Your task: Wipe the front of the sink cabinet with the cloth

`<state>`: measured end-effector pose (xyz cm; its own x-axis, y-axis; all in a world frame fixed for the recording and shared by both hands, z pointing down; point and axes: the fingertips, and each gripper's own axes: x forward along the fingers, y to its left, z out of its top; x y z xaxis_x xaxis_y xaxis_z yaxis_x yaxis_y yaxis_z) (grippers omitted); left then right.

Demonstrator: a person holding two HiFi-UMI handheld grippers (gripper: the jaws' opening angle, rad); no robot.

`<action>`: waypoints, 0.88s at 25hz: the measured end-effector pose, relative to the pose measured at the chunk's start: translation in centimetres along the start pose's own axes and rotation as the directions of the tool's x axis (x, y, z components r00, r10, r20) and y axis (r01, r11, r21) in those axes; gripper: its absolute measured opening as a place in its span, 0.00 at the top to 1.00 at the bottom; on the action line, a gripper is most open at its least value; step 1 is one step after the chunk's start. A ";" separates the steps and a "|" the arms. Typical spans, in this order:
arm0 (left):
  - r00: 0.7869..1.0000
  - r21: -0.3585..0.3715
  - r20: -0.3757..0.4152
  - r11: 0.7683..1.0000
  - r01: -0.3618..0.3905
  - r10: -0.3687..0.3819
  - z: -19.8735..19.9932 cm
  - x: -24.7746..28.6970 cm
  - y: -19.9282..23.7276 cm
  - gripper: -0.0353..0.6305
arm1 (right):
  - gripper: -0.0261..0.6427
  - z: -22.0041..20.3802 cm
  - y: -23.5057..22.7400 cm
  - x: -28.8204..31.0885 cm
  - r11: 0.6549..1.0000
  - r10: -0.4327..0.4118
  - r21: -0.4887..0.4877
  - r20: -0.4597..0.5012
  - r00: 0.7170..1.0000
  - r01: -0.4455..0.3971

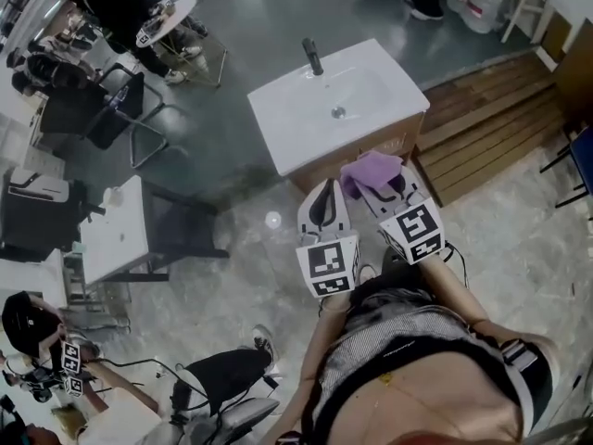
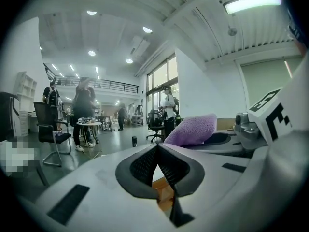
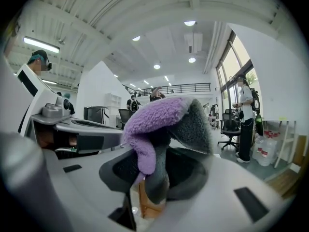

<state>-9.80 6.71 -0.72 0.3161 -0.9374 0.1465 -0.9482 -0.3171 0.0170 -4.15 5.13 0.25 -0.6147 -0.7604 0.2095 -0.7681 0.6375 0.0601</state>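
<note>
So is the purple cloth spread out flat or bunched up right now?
Bunched up: the cloth is a folded wad pinched in the right gripper, and its loose end flops over the jaws.

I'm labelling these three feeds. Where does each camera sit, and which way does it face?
Head view: on the person's head, facing steeply down at the sink, its cabinet, the left gripper and right gripper; the torso shows.
Left gripper view: on the left gripper, facing along its shut, empty jaws into the hall; the right gripper shows at right.
Right gripper view: on the right gripper, facing along jaws shut on the purple cloth.
Shared: the purple cloth appears in all three.
</note>
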 end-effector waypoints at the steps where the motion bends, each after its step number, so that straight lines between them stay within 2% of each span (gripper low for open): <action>1: 1.000 -0.002 0.003 1.000 -0.009 0.009 0.1 0.4 -0.2 0.95 | 0.69 0.1 -0.5 0.0 1.000 0.005 -0.006 0.003 1.000 -0.005; 6: 0.998 -0.017 0.037 0.998 -0.057 0.057 2.1 2.8 -1.2 0.95 | 0.69 2.3 -3.3 0.2 0.998 0.035 -0.053 0.027 0.999 -0.034; 11: 0.997 -0.004 0.051 0.999 -0.053 0.054 3.9 4.8 -3.7 0.95 | 0.69 3.0 -6.9 -0.6 0.995 0.056 -0.085 0.023 0.998 -0.054; 16: 0.999 0.012 0.023 0.999 -0.037 0.036 3.4 6.6 -6.9 0.95 | 0.69 2.2 -10.1 -2.2 0.991 0.103 -0.092 0.001 0.995 -0.102; 22: 0.999 -0.025 -0.004 0.999 -0.041 0.041 2.2 8.0 -9.7 0.95 | 0.69 0.7 -12.9 -3.8 0.991 0.105 -0.085 -0.032 0.994 -0.108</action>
<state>1.97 1.99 -1.94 0.2768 -0.9489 0.1513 -0.9609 -0.2745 0.0359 8.03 -0.29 -2.04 -0.6860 -0.6848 0.2458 -0.6794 0.7238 0.1203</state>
